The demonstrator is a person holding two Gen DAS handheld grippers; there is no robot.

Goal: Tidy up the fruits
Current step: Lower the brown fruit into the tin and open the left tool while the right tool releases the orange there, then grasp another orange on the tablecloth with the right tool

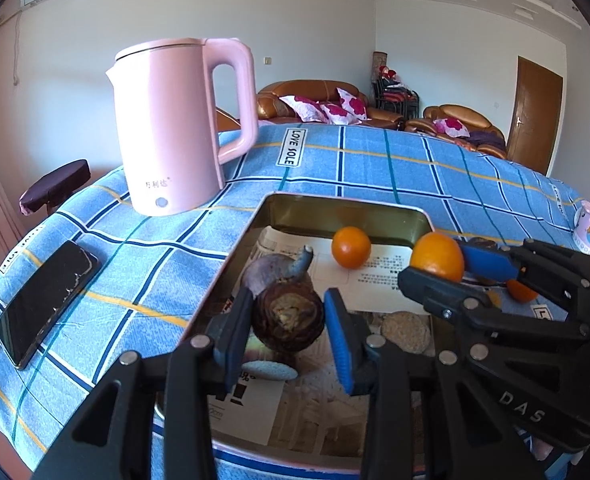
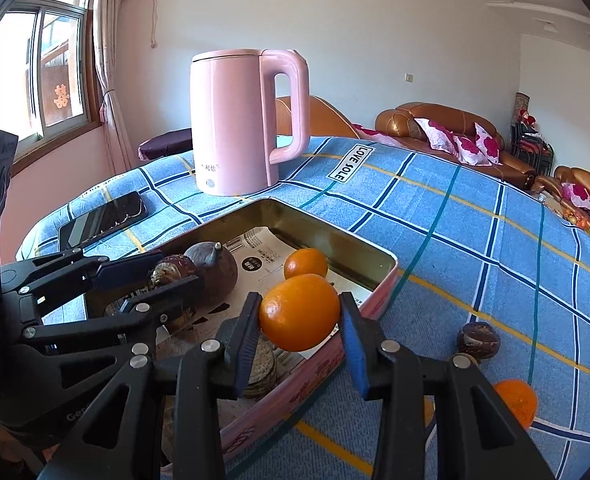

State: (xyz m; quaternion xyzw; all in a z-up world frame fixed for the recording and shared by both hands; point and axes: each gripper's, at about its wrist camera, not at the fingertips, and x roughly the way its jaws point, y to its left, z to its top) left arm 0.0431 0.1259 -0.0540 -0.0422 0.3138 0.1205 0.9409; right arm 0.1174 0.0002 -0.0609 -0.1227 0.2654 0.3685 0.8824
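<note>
Your left gripper point(image 1: 285, 320) is clamped on a brown fruit point(image 1: 289, 322), held over the tin point(image 1: 347, 204), w/ a purple fruit point(image 1: 273, 272) just behind it. Your right gripper point(image 2: 299, 322) is clamped on an orange point(image 2: 299, 312) above the tin's near wall. Second orange point(image 2: 305, 263) lies inside on the paper liner point(image 2: 255, 258). Outside, on the cloth point(image 2: 475, 220): a dark fruit point(image 2: 478, 340) & a third orange point(image 2: 515, 400). Kettle point(image 2: 235, 120) stands behind the tin; phone point(image 2: 103, 218) to its left.

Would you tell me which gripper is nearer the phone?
Left. The left gripper works at the tin's phone-side end; the right gripper is at the far rim from the phone.
</note>
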